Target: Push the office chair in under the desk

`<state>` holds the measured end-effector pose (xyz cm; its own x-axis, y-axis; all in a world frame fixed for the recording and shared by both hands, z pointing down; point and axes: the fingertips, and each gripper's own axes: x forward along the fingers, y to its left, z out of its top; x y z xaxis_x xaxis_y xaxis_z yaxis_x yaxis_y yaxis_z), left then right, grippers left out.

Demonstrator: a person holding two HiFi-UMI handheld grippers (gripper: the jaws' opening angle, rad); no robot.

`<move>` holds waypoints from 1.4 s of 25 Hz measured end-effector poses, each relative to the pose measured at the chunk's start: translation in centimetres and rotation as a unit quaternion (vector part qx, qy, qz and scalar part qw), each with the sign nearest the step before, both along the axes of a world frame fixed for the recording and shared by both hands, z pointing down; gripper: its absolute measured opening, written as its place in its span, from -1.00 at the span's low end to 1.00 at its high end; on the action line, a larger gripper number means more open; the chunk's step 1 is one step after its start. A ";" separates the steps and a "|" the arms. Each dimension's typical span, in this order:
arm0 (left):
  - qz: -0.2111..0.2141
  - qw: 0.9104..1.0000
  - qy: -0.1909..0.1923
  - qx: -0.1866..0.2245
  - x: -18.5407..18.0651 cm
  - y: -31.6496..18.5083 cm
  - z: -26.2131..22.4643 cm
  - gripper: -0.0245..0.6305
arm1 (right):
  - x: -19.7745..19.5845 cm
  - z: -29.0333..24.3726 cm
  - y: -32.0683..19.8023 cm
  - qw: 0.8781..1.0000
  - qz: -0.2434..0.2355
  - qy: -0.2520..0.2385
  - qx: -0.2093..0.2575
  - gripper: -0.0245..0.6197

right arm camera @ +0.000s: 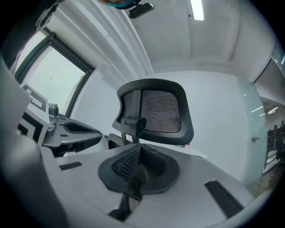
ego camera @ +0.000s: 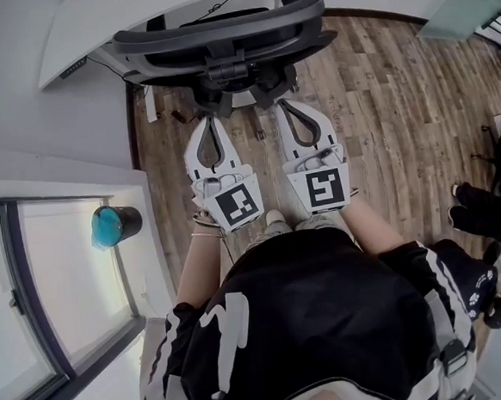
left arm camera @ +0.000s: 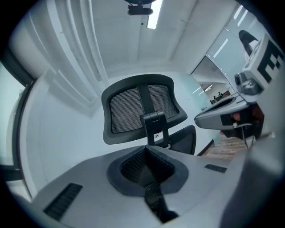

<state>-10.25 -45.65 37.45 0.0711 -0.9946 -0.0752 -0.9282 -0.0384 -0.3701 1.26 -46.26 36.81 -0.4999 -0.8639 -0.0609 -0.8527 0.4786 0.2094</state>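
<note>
Head view: the person stands right behind the office chair (ego camera: 220, 35), both tools held out level toward its back. The chair faces the white desk (ego camera: 74, 45) at the top of the frame. Its headrest (ego camera: 219, 18) and backrest (ego camera: 170, 59) sit along the desk's edge, with the dark base below on the wood floor (ego camera: 382, 115). How far the seat already sits under the desktop is hard to read from this steep angle; probably partway. The left gripper (ego camera: 211, 120) and right gripper (ego camera: 288, 105) are side by side, tips just beside the lower back of the chair. Contact is not confirmed.

Left gripper view: its jaws are pressed together with nothing pinched. The mesh headrest is ahead and above the tips, and the right gripper shows off to the side. Right gripper view: same story, jaws closed on nothing, headrest ahead, the other tool at the edge.

Step in hand, as a judgement: setting up the push, with the closed tips used as bumpers rather than a grasp. The next move calls for both closed tips to land on the solid frame of the backrest, not the mesh, at about equal height. They should then press evenly and straight toward the desk so the chair rolls in without swivelling. Uneven pressure would likely turn it. Also watch that the chair's upper parts clear the desk edge. A teal-topped cup (ego camera: 110, 225) on the ledge at left is well apart and not in the way.
</note>
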 end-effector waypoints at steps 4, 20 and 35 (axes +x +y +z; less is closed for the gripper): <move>0.012 1.000 0.005 -0.008 0.4 0.1 0.3 -0.90 | -0.3 0.4 0.0 1.000 -0.007 0.006 -0.015 -0.90; 0.015 1.000 0.005 -0.012 0.8 0.4 1.0 -0.90 | 0.1 0.6 0.8 0.997 -0.022 -0.039 -0.060 -0.90; 0.015 1.000 0.009 -0.016 0.5 0.1 0.6 -0.90 | 0.0 0.3 0.9 0.996 -0.036 -0.051 -0.066 -0.90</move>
<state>-9.72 -45.56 38.04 0.1005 -0.9939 -0.0456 -0.9327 -0.0782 -0.3520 1.22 -45.36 37.15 -0.5586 -0.8295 -0.0032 -0.8283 0.5576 0.0547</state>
